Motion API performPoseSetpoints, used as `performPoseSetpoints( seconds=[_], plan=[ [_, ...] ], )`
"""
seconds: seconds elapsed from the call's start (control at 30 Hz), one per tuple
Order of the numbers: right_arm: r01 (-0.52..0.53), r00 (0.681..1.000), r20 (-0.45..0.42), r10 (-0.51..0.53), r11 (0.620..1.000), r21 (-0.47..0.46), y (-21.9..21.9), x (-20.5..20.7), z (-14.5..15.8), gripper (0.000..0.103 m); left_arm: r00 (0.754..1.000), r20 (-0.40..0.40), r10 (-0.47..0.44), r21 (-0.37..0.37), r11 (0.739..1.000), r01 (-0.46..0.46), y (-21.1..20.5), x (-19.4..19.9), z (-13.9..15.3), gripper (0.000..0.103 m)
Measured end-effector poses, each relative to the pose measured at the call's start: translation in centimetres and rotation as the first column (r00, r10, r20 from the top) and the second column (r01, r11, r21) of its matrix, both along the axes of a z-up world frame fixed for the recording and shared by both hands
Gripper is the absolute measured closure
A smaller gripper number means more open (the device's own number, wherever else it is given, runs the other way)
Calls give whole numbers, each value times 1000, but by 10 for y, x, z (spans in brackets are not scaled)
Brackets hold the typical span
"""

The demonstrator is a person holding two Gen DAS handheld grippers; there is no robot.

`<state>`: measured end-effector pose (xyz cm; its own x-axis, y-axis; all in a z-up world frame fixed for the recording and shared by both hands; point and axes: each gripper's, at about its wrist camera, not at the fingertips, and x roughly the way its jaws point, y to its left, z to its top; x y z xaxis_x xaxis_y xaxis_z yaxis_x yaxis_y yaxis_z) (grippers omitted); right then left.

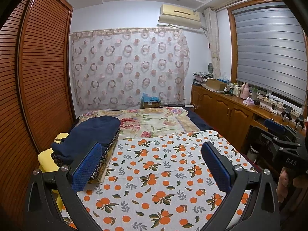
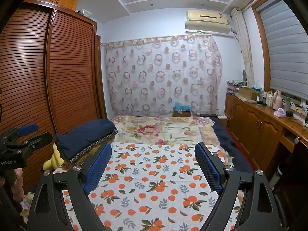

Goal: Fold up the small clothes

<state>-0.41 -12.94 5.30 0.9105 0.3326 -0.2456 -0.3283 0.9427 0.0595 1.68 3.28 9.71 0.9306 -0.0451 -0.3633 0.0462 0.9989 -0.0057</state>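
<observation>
A folded navy garment [image 1: 92, 132] [image 2: 86, 134] lies on top of a patterned folded cloth at the left side of the bed. In front of it spreads a white cloth printed with oranges [image 1: 154, 173] [image 2: 154, 173], flat and with no garment on it. My left gripper [image 1: 152, 146] hovers over this cloth, open wide, with nothing between its blue pads; its left finger is close to the navy stack. My right gripper [image 2: 154, 146] hangs beside it over the same cloth, also open and holding nothing. Each gripper shows at the edge of the other's view, held by a hand.
A yellow plush toy [image 2: 53, 157] sits left of the navy stack. A slatted wooden wardrobe [image 1: 38, 77] runs along the left. A floral bedspread [image 1: 154, 121] covers the far bed. Wooden cabinets [image 1: 221, 105] with bottles stand along the right under the window.
</observation>
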Motion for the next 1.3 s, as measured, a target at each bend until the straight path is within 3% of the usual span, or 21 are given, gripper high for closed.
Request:
performPoseSetpoints(
  seconds=[1.3],
  plan=[
    [-22, 1000, 0, 22, 1000, 3, -26, 4, 1, 14, 1000, -1, 2, 1, 1000, -2, 4, 1, 0, 0]
  ],
)
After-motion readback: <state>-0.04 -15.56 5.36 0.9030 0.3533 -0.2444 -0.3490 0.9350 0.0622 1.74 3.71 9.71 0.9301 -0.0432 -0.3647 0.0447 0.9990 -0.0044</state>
